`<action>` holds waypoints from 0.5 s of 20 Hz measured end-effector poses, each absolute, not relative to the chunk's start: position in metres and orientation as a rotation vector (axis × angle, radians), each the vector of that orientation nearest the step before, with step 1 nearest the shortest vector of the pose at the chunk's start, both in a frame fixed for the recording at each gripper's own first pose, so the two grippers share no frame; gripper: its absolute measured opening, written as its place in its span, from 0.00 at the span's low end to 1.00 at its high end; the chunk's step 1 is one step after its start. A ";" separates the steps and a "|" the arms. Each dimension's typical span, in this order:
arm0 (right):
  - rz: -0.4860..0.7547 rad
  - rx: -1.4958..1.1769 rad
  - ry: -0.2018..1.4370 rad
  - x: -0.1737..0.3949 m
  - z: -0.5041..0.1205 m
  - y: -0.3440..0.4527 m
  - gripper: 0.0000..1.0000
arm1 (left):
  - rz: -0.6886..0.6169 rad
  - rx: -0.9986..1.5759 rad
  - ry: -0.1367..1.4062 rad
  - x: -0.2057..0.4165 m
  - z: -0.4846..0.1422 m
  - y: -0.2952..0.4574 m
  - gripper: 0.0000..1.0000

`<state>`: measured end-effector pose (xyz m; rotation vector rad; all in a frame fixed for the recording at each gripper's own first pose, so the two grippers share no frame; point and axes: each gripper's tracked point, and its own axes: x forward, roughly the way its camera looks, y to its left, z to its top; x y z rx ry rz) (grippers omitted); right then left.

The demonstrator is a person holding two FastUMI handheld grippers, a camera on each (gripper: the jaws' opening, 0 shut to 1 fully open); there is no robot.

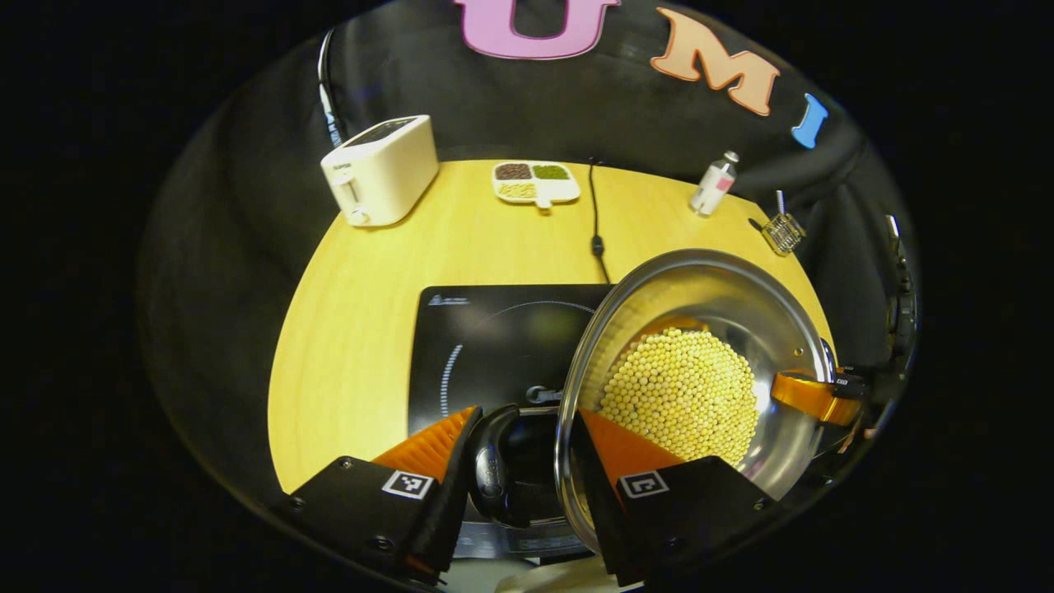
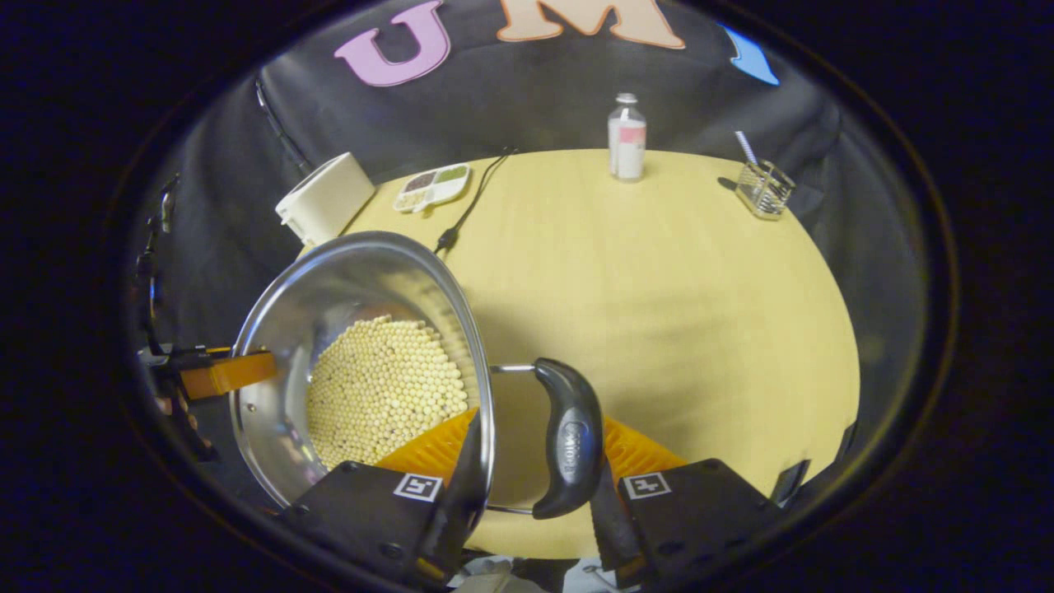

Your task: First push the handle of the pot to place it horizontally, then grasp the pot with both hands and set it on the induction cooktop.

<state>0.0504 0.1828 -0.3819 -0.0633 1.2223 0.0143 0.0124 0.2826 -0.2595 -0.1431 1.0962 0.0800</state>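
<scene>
Through the left gripper view, your left gripper (image 1: 527, 453) pinches the steel pot (image 1: 700, 362) by one handle (image 1: 494, 465); yellow beans (image 1: 679, 395) fill it, above the induction cooktop (image 1: 486, 338). A toaster (image 1: 380, 169) stands behind.

Right gripper view: your right gripper (image 2: 535, 461) brackets the other handle (image 2: 568, 441); firm contact is unclear. A bottle (image 2: 627, 136) stands far back.

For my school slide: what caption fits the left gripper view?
Two grippers hold a pot of yellow beans above the cooktop.
</scene>
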 end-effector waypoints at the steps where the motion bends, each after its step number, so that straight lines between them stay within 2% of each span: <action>1: 0.022 -0.066 1.230 0.051 -0.388 0.195 0.65 | 0.088 -0.147 1.109 0.009 -0.263 0.295 0.69; 5: 0.042 -0.078 1.265 0.051 -0.412 0.231 0.65 | 0.110 -0.172 1.152 -0.002 -0.279 0.330 0.69; 6: 0.043 -0.081 1.271 0.052 -0.418 0.236 0.60 | 0.111 -0.176 1.159 -0.003 -0.282 0.336 0.68; 10: 0.039 -0.088 1.272 0.059 -0.423 0.252 0.60 | 0.112 -0.173 1.156 0.004 -0.284 0.353 0.68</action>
